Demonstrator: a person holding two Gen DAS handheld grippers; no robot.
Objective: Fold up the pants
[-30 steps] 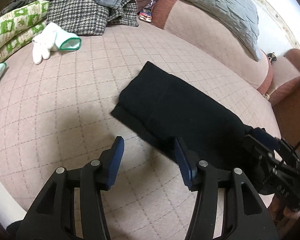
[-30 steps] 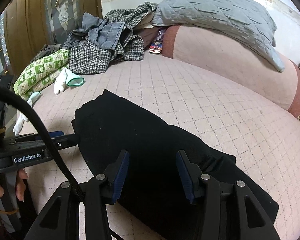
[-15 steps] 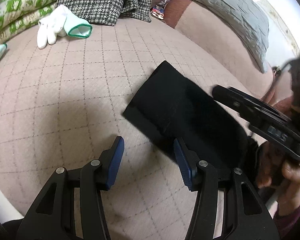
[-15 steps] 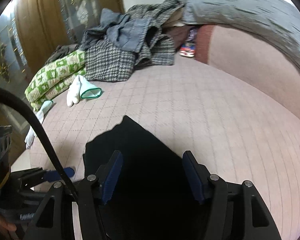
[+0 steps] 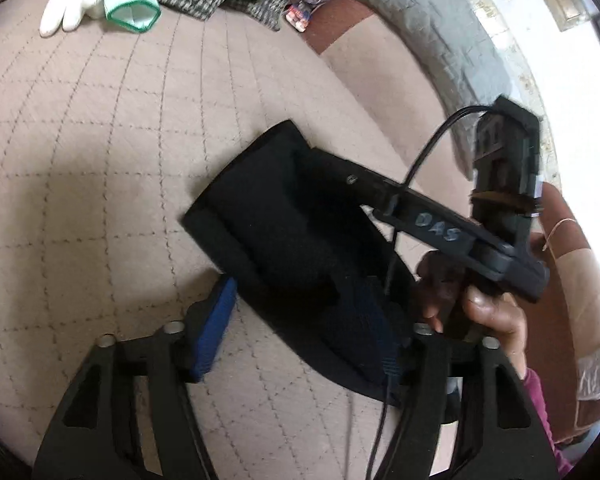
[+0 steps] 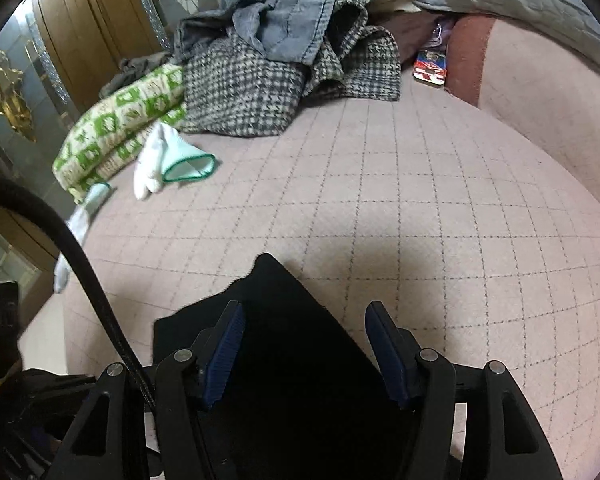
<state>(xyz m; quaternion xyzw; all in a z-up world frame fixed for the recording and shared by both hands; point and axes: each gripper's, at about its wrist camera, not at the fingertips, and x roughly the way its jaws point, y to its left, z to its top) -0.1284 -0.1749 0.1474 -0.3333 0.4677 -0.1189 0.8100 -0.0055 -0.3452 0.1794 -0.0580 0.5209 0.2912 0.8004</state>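
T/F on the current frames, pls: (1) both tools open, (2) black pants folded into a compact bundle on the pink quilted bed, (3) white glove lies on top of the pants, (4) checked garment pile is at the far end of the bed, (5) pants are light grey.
1. True: left tool and right tool both stand open, over the black pants.
2. True: they lie folded on the pink quilted bed.
3. False: the white glove lies apart from them, near the green patterned bedding.
4. True: the checked garment pile sits at the far end.
5. False: they are black.
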